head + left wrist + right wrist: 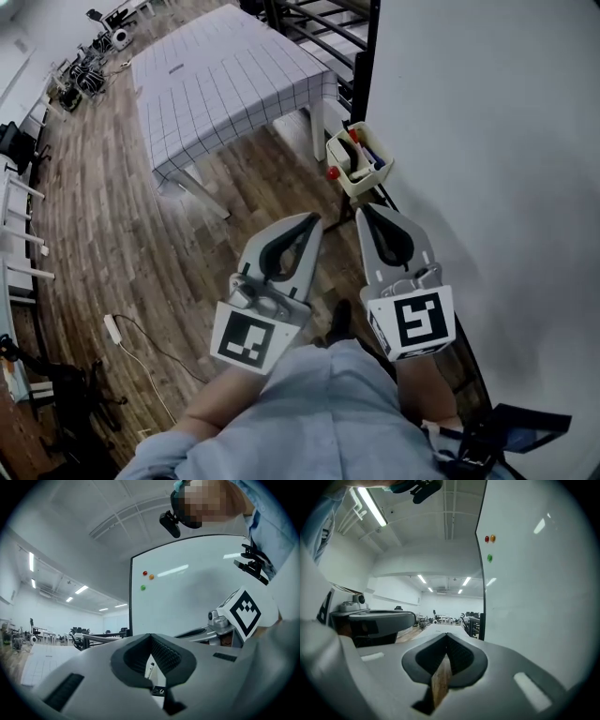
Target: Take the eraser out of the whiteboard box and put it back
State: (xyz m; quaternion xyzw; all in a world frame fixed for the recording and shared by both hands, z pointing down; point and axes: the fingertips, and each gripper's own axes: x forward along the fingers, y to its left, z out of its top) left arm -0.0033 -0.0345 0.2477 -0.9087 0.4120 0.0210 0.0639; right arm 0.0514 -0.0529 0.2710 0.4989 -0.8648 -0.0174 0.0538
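A cream whiteboard box (344, 176) hangs at the whiteboard's (487, 141) lower edge and holds markers with red and blue parts. I cannot make out the eraser among them. My left gripper (314, 220) points at the box from just short of it, its jaw tips together and nothing between them. My right gripper (364, 210) lies beside it, nearer the board, also shut and empty. In the left gripper view the closed left gripper (151, 637) shows a marker through the slit between its jaws. In the right gripper view the right gripper (446, 637) faces along the board.
A table with a gridded cloth (225, 75) stands beyond the box. A small red ball (332, 172) sits by the box's left side. Three magnets (145, 573) stick to the board. A power strip (112, 328) lies on the wooden floor at left.
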